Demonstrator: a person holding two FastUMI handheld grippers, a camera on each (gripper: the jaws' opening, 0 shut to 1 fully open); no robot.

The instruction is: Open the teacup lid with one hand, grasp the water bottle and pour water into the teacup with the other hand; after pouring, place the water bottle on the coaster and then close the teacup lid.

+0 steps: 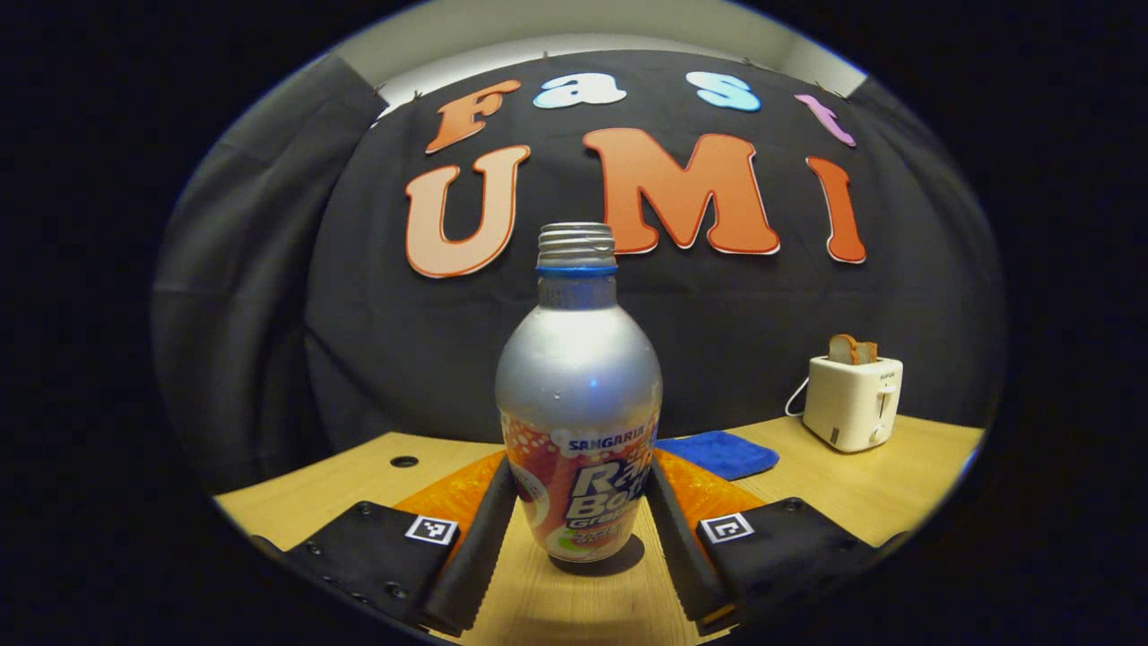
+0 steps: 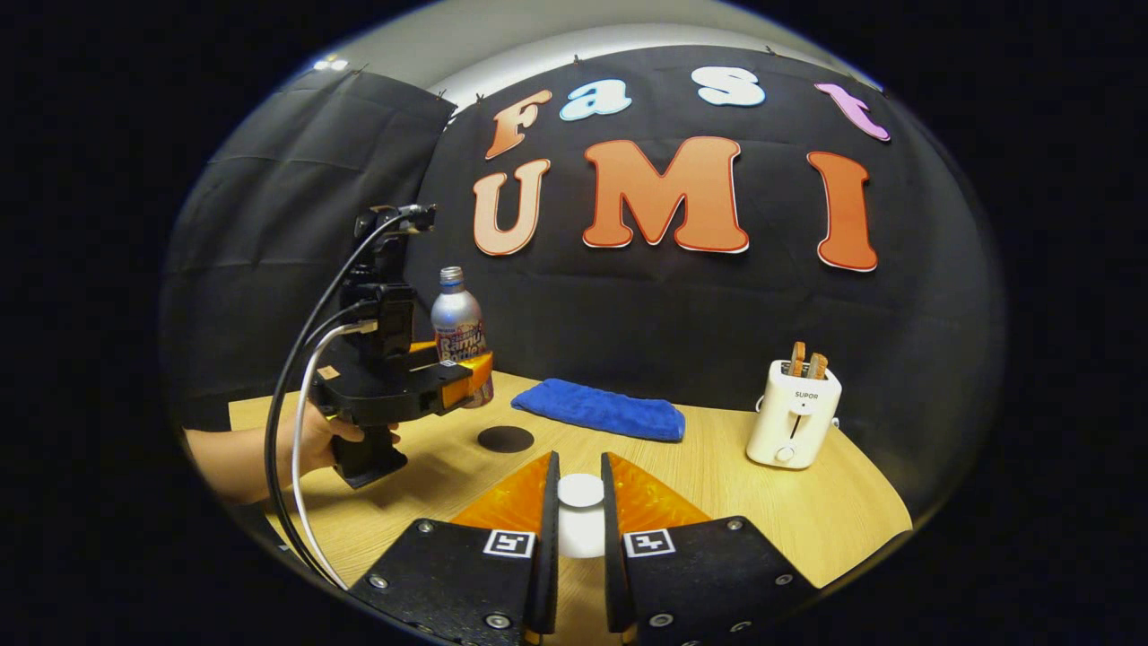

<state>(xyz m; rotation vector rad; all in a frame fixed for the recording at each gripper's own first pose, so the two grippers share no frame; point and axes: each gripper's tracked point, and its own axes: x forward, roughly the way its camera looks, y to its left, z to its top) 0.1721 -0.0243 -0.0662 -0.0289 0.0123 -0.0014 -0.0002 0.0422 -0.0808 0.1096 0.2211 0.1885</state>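
Note:
A silver water bottle (image 1: 579,395) with an orange label and no cap stands upright on the wooden table. My left gripper (image 1: 578,489) is shut on its lower body, one black finger against each side. The right gripper view shows this same bottle (image 2: 457,327) at the far left, in the left gripper (image 2: 466,377), which a hand (image 2: 309,440) holds. My right gripper (image 2: 580,467) is shut on the white knob of the teacup lid (image 2: 581,490). The white teacup (image 2: 581,534) shows below it between the fingers. A dark round coaster (image 2: 505,439) lies between bottle and cup.
A folded blue cloth (image 2: 601,408) lies near the back of the table (image 2: 717,484). A white toaster (image 2: 794,413) with bread slices stands at the right. The left gripper view shows the cloth (image 1: 717,453), the toaster (image 1: 852,402) and a small hole (image 1: 404,461) in the tabletop.

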